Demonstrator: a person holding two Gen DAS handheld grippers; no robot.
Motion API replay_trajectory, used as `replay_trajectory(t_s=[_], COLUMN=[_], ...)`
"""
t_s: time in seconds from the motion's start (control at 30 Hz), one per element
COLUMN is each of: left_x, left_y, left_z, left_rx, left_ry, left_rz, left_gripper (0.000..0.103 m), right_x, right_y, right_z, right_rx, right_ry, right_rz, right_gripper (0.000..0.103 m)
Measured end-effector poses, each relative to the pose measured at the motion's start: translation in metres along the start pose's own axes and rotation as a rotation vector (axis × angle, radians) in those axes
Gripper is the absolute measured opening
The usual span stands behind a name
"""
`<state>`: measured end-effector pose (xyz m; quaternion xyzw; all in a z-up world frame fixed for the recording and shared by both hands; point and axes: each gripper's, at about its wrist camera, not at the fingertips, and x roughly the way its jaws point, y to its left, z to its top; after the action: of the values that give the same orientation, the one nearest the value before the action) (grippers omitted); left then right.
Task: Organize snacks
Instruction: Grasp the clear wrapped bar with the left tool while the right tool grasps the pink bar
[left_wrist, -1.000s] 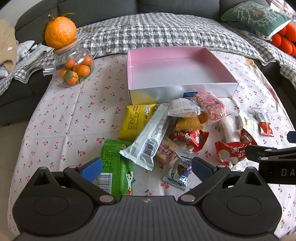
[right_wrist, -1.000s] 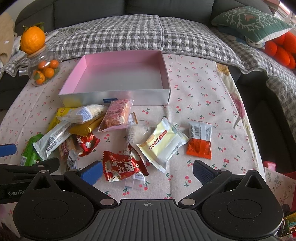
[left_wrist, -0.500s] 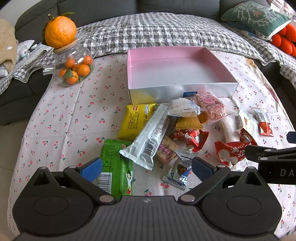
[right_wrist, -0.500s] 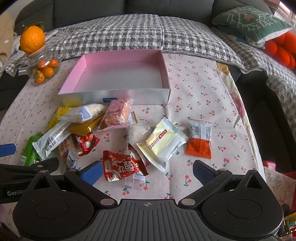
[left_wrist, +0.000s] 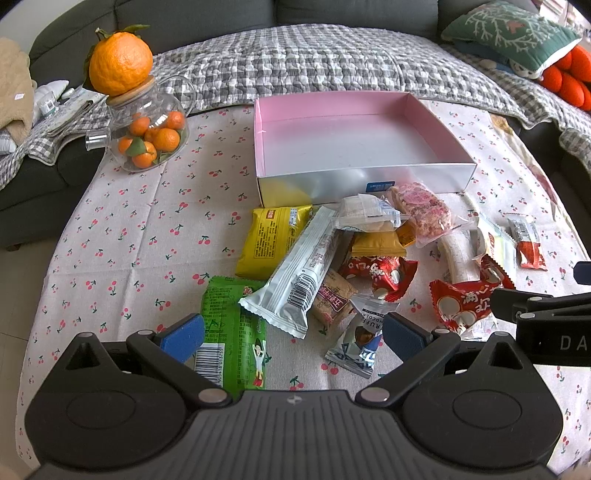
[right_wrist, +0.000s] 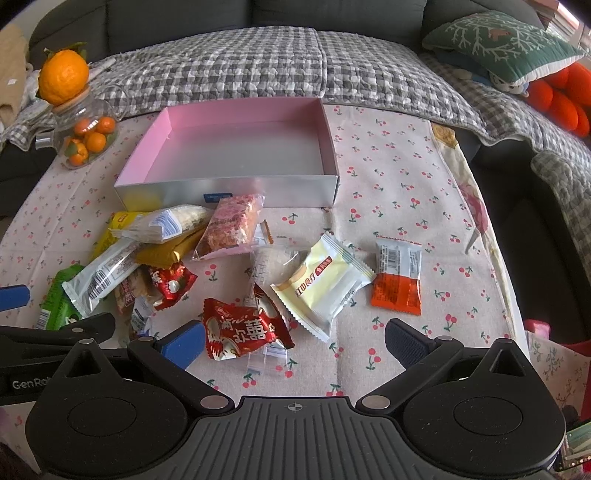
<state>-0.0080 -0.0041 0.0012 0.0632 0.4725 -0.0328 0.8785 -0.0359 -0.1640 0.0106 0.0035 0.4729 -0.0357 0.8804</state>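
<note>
Almost nothing has changed in the last second: both grippers hover over the table as before, and no snack has moved. I judge the sorting has not really started.

The left gripper (left_wrist: 291, 332) is spread wide and holds nothing; below it lie the green packet (left_wrist: 232, 332) and the long silver packet (left_wrist: 295, 273). The right gripper (right_wrist: 293, 339) is also spread and empty, with a red packet (right_wrist: 240, 328) just in front of its left finger.

The pink box (right_wrist: 236, 151) stands at 12 o'clock from the pile and is still empty. All the snacks lie loose on the cherry tablecloth (right_wrist: 406, 206), between the box and the grippers. The jar of oranges (left_wrist: 147, 129) is at 10 o'clock, well apart.

Probably the red packet is the nearest one to pick.
</note>
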Motion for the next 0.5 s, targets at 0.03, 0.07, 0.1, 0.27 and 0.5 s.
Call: replay_trajectory(t_s=[0.03,0.07,0.1,0.27,0.5], left_x=[0.000,0.000,0.000,-0.002,-0.001], left_y=[0.001,0.001,0.003,0.012,0.027], left_z=[0.000,0.000,0.001,0.013,0.040], left_rx=[0.001,0.000,-0.002,-0.005,-0.002], left_ry=[0.001,0.002,0.001,-0.011,0.010], left_rz=[-0.001,-0.004,-0.007,-0.021,-0.123], left_gripper=[0.103,0.103,0.103,0.103,0.102], right_x=[0.000,0.000,-0.001,-0.008,-0.004], right_y=[-0.001,-0.002,-0.004,-0.016,-0.041], right_z=[0.000,0.001,0.003,0.014,0.037], right_rx=[0.000,0.003,0.010,0.033,0.166], right_ry=[0.002,0.004,0.004,-0.040,0.041], right_rz=[0.000,0.001,0.009,0.022,0.149], right_gripper=[0.103,0.103,0.103,0.103,0.103])
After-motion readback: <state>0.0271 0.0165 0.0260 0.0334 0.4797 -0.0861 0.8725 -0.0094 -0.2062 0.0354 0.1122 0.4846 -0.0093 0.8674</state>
